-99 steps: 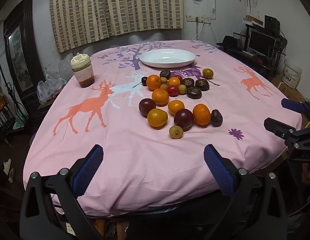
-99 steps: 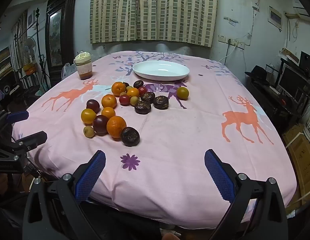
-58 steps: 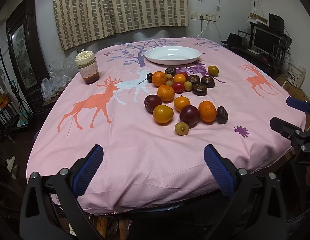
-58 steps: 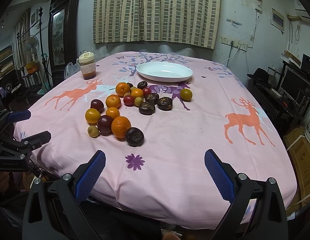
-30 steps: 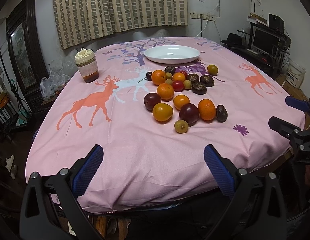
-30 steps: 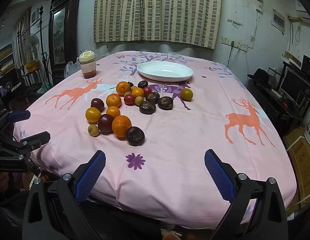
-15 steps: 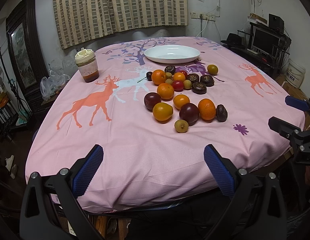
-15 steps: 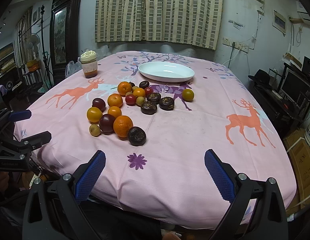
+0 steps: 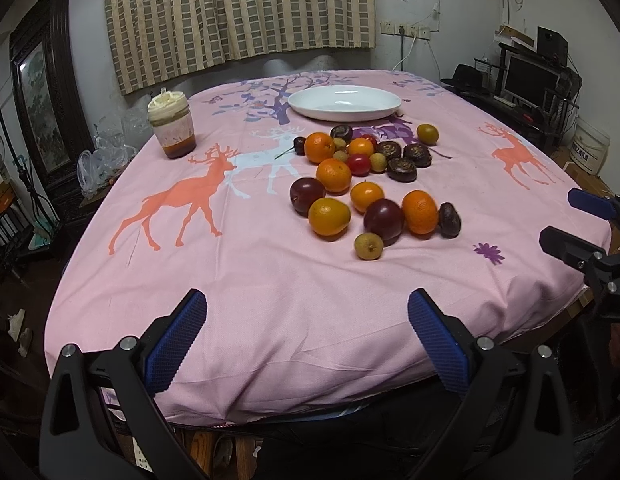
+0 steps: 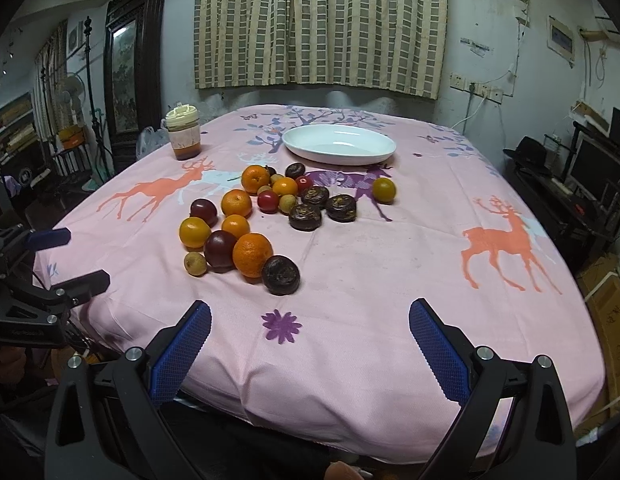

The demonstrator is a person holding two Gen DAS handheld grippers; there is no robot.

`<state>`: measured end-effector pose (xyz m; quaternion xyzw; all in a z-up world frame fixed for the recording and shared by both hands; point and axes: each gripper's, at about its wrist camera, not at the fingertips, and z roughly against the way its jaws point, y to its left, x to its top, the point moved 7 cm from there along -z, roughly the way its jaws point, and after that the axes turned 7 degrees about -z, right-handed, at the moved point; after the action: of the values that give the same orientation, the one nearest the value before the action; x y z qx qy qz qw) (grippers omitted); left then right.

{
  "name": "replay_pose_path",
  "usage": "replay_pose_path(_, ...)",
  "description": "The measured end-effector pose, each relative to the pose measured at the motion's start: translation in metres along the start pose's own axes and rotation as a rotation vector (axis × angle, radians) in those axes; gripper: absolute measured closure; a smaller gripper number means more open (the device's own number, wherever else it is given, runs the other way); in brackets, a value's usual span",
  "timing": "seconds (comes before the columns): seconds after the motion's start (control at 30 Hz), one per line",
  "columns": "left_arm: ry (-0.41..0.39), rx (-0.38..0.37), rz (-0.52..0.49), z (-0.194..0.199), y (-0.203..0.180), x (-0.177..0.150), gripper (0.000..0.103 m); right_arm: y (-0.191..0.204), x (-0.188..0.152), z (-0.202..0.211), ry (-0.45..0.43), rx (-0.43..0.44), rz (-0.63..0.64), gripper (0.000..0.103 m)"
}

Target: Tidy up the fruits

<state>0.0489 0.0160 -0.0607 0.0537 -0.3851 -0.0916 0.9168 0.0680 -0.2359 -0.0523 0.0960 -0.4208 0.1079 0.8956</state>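
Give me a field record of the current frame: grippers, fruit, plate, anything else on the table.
left hand-held gripper: open, empty, at the near table edge
right hand-held gripper: open, empty, at the near table edge
fruit pile: loose on the tablecloth, mid-table; oranges, dark plums, small yellowish and dark brown fruits
white plate: empty, beyond the pile
lidded jar: upright, far left

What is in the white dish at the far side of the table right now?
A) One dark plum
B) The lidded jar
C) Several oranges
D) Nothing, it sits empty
D: the white dish shows only its bare inside, while the fruit pile lies on the pink tablecloth in front of it.
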Motion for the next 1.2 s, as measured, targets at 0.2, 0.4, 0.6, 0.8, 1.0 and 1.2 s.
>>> replay_pose_path(0.2, 0.027, -0.036, 0.043, -0.025, 0.016, -0.011, 0.004, -0.005, -0.005, -0.061, 0.069, 0.032, -0.024, 0.024)
replay_pose_path(0.4, 0.036, -0.078, 0.036, -0.043, 0.021, -0.012, 0.004, 0.013, -0.008, -0.115, 0.194, 0.124, 0.046, 0.04)
replay_pose_path(0.6, 0.048, -0.161, -0.03, -0.066, 0.008, -0.001, 0.03, 0.025, -0.002, -0.124, 0.233, 0.198, 0.143, 0.066)
replay_pose_path(0.8, 0.066, -0.328, -0.052, -0.09, -0.023, 0.02, 0.04, 0.013, 0.005, -0.107, 0.217, 0.24, 0.076, 0.066)
replay_pose_path(1.0, 0.102, -0.362, -0.096, -0.113, -0.046, 0.029, 0.056, -0.008, 0.007, -0.098, 0.207, 0.219, -0.005, 0.066)
replay_pose_path(1.2, 0.107, -0.382, -0.14, -0.111, -0.047, 0.028, 0.078, -0.021, 0.015, -0.097, 0.201, 0.225, -0.037, 0.066)
